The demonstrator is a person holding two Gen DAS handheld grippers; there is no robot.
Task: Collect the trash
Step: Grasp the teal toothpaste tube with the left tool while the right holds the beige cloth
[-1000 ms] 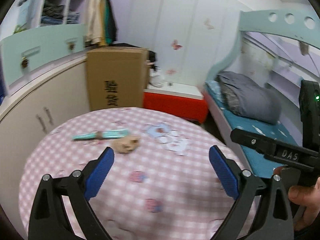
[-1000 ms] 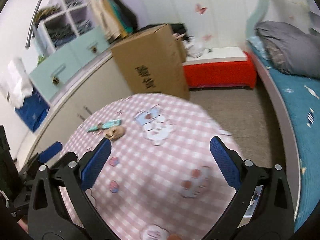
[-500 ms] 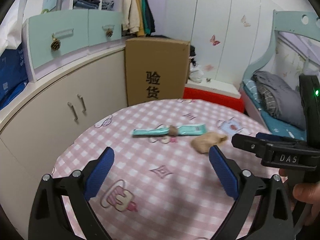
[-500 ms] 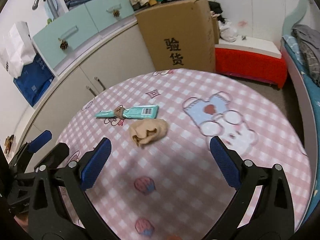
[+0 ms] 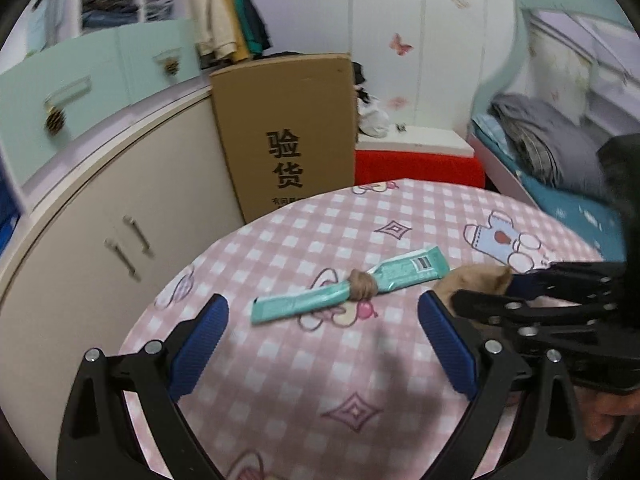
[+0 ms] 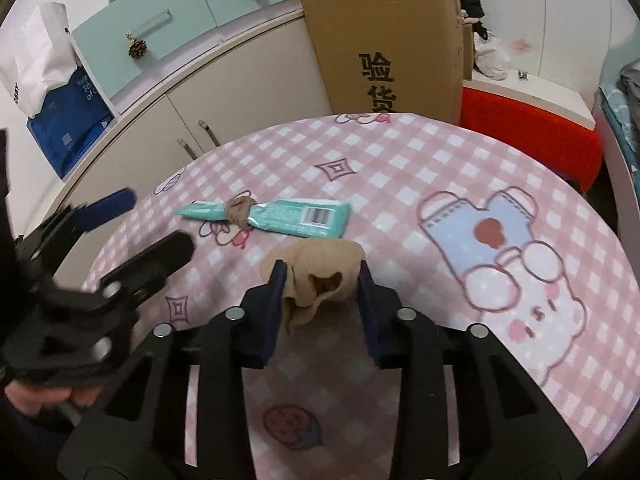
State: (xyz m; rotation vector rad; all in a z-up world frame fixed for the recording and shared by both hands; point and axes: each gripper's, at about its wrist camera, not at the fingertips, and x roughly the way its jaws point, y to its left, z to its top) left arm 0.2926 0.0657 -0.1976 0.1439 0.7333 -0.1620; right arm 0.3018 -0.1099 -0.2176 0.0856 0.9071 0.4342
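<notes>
On the checked counter (image 6: 400, 168), closing right tongs (image 6: 320, 280) around the crumpled tan wad (image 6: 316, 268) to lift it; holding left tongs (image 5: 320, 320) spread near the teal wrapper (image 5: 348, 286), likely readying for it.

The left gripper (image 5: 322, 334) hangs wide open over the pink checked tablecloth (image 5: 304, 240). At twelve o'clock lies a teal wrapper (image 5: 404, 270); at two, a tan wad (image 5: 472, 278).
</notes>
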